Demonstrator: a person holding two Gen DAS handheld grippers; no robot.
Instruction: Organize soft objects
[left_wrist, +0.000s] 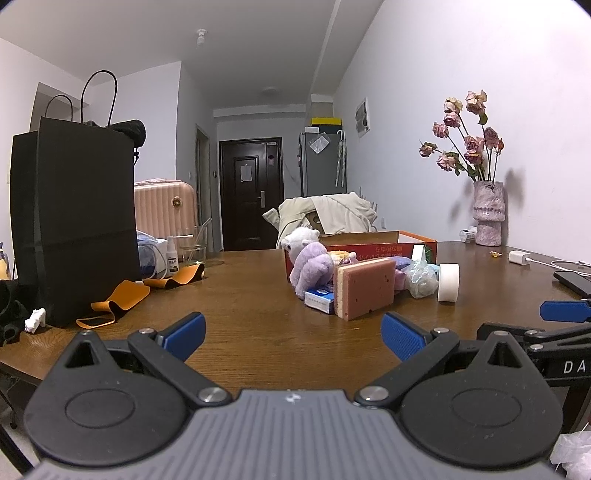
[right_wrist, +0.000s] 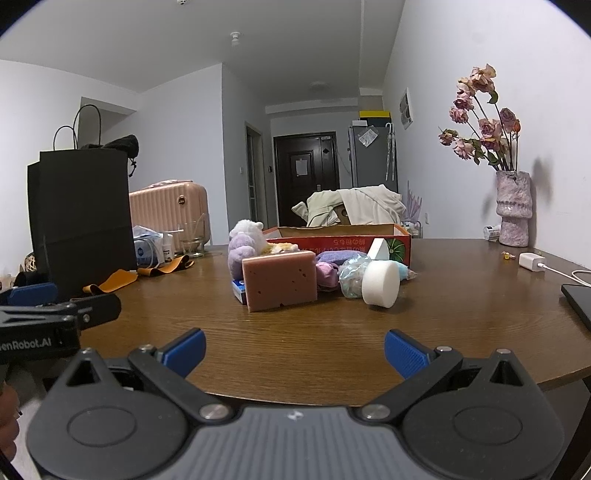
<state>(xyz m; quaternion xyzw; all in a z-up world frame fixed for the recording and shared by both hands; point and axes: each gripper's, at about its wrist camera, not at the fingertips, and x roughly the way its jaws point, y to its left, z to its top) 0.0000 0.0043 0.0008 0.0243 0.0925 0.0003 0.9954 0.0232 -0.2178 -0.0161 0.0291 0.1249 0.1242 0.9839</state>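
Two grippers hover low over the near edge of a brown wooden table (left_wrist: 258, 295), side by side and both empty. From the left wrist camera, the left gripper (left_wrist: 293, 338) has its blue-padded jaws spread wide apart with only bare wood between them, and the right gripper's blue tip pokes in at 3 o'clock. From the right wrist camera, the right gripper (right_wrist: 294, 350) likewise has its jaws wide apart, closed on nothing, and the left one shows at 9 o'clock. Well ahead of both, toward 12 o'clock, a heap of soft things sits bunched at the front of an open red cardboard box (right_wrist: 343, 242). A pink sponge block (right_wrist: 280, 278) stands on edge at the front of the heap, touching a small blue-and-white packet (right_wrist: 238, 287) at its left. Behind it a purple and white plush toy (right_wrist: 243, 243) leans against the box's left corner. At the sponge's 3 o'clock lies a crumpled clear bag (right_wrist: 351, 277), and just beside that a round white foam disc (right_wrist: 380, 283) stands tilted on its rim. Off at 9 o'clock a tall black paper bag (right_wrist: 83, 214) stands upright, with orange bands (right_wrist: 110, 280) lying loose on the wood before it. At 2 o'clock a pale vase (right_wrist: 513, 212) of dried roses stands against the wall, with a white charger (right_wrist: 532, 261) near it.
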